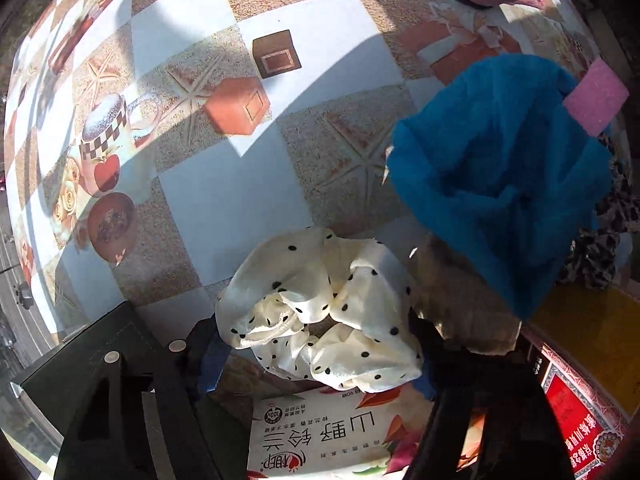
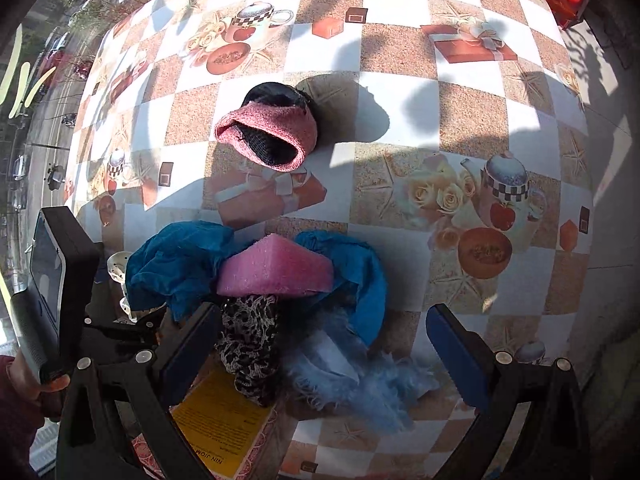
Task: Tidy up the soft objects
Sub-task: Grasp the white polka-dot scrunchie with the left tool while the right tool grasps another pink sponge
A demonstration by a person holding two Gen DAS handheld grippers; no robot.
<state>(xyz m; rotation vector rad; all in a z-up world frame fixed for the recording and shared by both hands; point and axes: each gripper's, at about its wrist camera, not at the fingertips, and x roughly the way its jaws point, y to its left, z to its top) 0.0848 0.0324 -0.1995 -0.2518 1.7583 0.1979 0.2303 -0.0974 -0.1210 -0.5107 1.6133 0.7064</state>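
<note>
We are holding the left claw (image 1: 316, 344) around the cream polka-dot scrunchie (image 1: 320, 316); its fingers are sitting at either flank of the fabric, and we are reading that as clamped on it, though the contact itself is partly hidden. The scrunchie is hanging just above a printed packet (image 1: 320, 436) at the near edge of the worktop (image 1: 224, 208). We are judging it very light, limp and a little slippery, so we are favouring a hold across the bunched elastic ring, not a loose ruffle.

The right claw (image 2: 320, 344) is standing wide apart with nothing between its fingers, hovering over the pile: a pink foam block (image 2: 276, 268) resting on a blue cloth (image 2: 180, 264), a leopard-print fabric (image 2: 252, 344) draping below it onto a yellow box (image 2: 220, 412), and a pale blue fluffy piece (image 2: 360, 380) beside them. The foam is looking springy and easy to pinch across its flat sides; the cloths are wanting a grab at a thick fold.

A pink and black knitted piece (image 2: 268, 136) is lying well apart. Open checked worktop is spreading beyond it, while the pile is crowding the near edge, so we are expecting things could slide off there.
</note>
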